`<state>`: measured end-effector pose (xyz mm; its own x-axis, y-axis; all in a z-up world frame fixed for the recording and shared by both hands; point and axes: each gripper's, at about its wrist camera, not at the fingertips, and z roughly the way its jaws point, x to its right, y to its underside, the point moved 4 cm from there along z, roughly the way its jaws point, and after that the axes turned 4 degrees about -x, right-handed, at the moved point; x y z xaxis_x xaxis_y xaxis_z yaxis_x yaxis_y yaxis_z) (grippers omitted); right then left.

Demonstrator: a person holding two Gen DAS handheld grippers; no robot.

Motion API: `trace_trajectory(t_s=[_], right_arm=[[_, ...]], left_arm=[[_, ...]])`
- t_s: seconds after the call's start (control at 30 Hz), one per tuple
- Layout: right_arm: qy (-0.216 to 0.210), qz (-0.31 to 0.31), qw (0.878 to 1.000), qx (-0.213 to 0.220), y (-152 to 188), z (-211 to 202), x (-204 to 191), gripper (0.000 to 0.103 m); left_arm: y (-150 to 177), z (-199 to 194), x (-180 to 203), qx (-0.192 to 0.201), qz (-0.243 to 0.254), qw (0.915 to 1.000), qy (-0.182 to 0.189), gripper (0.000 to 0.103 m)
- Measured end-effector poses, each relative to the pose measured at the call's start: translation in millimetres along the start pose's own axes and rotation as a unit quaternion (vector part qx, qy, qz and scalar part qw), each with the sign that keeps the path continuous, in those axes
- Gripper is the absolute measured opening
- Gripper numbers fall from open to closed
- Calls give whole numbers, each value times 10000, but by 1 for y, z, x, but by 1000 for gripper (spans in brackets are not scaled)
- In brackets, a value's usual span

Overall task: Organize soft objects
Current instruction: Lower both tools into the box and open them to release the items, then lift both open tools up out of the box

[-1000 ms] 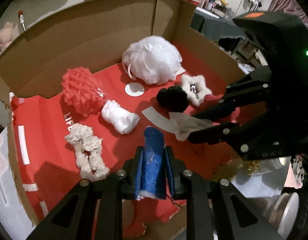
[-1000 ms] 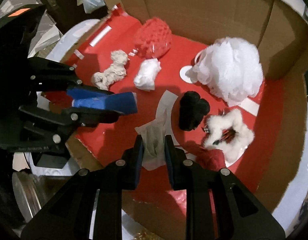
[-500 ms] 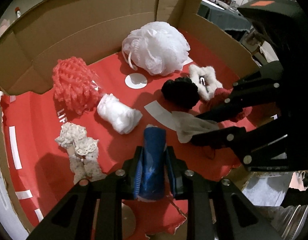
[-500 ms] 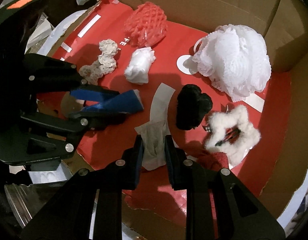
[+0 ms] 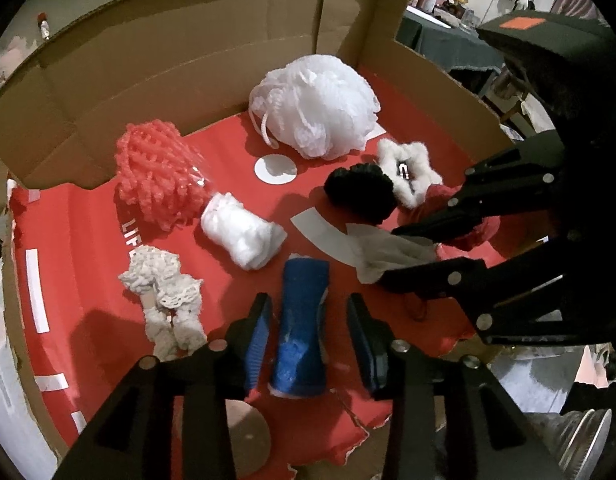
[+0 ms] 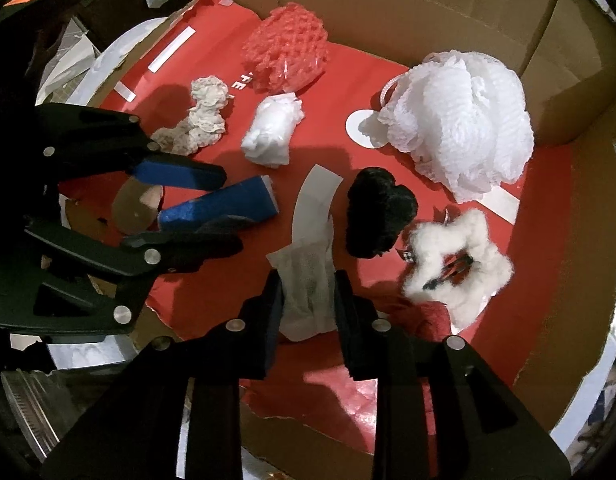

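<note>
Box (image 5: 156,60): open cardboard, red liner on floor; all soft items lie inside.
Cream lace piece (image 5: 166,300): at 9 o'clock in left wrist view.
Red scrunchie bundle (image 5: 160,176): at 10 o'clock, touching white roll (image 5: 242,234).
Left gripper (image 5: 308,326): jaws opening; gaps show on both sides of the blue roll (image 5: 302,320), lying on liner between them.
White mesh pouf (image 5: 315,106): at 12 o'clock, by back wall.
Black scrunchie (image 5: 359,194): just beside white fluffy scrunchie (image 5: 407,168).
Right gripper (image 6: 308,300): jaws opening, narrow; pale mesh cloth (image 6: 308,284) between them, pads against its edges.
</note>
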<state>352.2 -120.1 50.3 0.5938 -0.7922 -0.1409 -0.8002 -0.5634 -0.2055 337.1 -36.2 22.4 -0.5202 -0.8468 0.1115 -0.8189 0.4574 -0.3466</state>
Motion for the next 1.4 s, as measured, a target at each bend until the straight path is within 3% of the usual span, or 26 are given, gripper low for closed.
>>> trace_trajectory(t_s=[0.33, 0.37, 0.4, 0.43, 0.47, 0.5, 0.7, 0.87, 1.13, 1.4], right_arm=[[206, 112, 9996, 158, 3, -8, 5, 27], [224, 141, 9995, 188, 4, -11, 6, 31], [236, 169, 9993, 238, 5, -14, 6, 42], [259, 196, 9990, 295, 5, -18, 7, 54], [302, 221, 9986, 378, 6, -22, 7, 74], [344, 229, 9979, 489, 7, -27, 8, 75], [657, 420, 9938, 786, 17, -51, 7, 75], [901, 934, 9865, 994, 33, -71, 12, 75], [1214, 1695, 9699, 1259, 58, -74, 16, 75], [1185, 1964, 9641, 1337, 69, -62, 18, 75]], left_arm=[[9, -30, -7, 359, -317, 9988, -121, 63], [9, -33, -8, 428, -373, 9983, -159, 64], [10, -37, -9, 502, -430, 9976, -189, 67], [12, -42, -9, 579, -485, 9969, -198, 69], [12, -45, -10, 642, -524, 9964, -199, 71], [13, -50, -10, 720, -566, 9956, -214, 72], [21, -67, -11, 1027, -857, 9902, -390, 83], [31, -78, -13, 1322, -1164, 9826, -598, 94], [50, -77, -27, 1428, -1792, 9700, -816, 95], [59, -63, -27, 1274, -1864, 9695, -956, 96]])
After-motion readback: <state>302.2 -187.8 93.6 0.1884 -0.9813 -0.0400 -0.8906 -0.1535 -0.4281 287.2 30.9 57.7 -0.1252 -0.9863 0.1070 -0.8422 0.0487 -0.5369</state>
